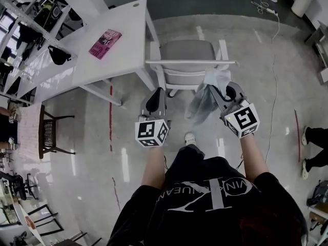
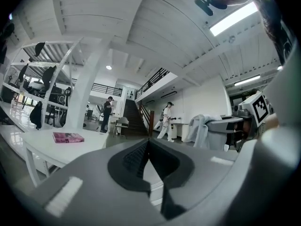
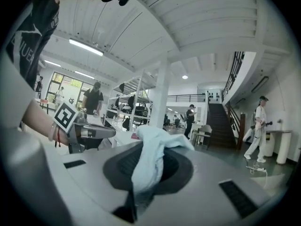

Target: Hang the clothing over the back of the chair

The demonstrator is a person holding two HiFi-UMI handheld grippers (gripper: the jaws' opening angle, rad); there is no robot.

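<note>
The head view shows 2 grippers, 1 left gripper [image 1: 155, 99] and 1 right gripper [image 1: 224, 94], and each carries 1 of the 2 marker cubes [image 1: 152, 132] [image 1: 241, 119]. There is 1 piece of pale clothing [image 1: 205, 102]. The furniture comes to 1 white chair [image 1: 187, 65], 1 white table [image 1: 125, 32], 1 dark chair [image 1: 51, 135] and 1 white shelving rack [image 1: 31, 29]. The table holds 1 pink book [image 1: 105, 43]. On the floor lies 1 white cable [image 1: 274, 86], and 2 feet [image 1: 306, 136] of 1 bystander show at the right edge. The right gripper view shows 3 people [image 3: 93, 99] [image 3: 190, 119] [image 3: 258, 126] in the background and 1 staircase [image 3: 221, 121].
</note>
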